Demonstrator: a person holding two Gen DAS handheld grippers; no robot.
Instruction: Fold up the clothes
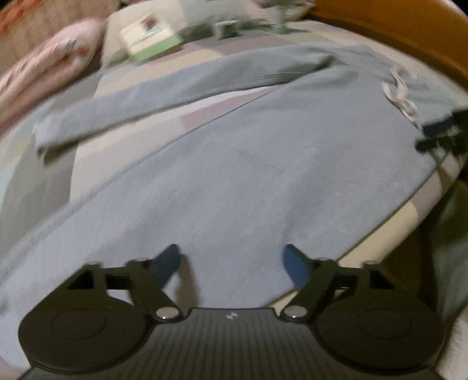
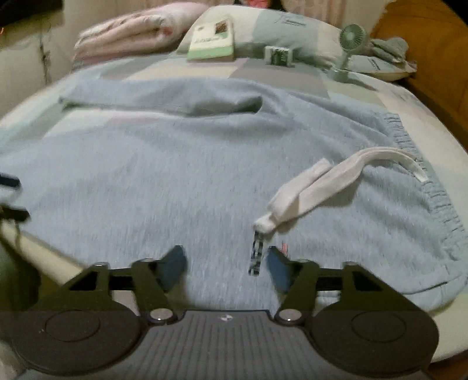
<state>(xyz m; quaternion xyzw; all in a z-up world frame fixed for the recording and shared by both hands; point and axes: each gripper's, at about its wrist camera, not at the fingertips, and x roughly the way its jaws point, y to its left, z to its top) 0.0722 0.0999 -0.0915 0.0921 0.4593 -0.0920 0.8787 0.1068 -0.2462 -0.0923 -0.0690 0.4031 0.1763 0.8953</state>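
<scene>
Light blue sweatpants lie spread flat on a bed, one leg angling off to the left. A white drawstring rests on the fabric near the ribbed waistband; its dark patterned tip lies close to the inner side of one finger. My left gripper hovers open over the wide blue cloth, nothing between its blue pads. My right gripper is open just above the waist area; the pads do not press the cord. Each gripper shows at the edge of the other's view: right gripper, left gripper.
A folded pink quilt, a green-and-white book, a small box, a desk fan and a pillow line the far side. An orange wooden board stands at the right. The bed edge drops off nearby.
</scene>
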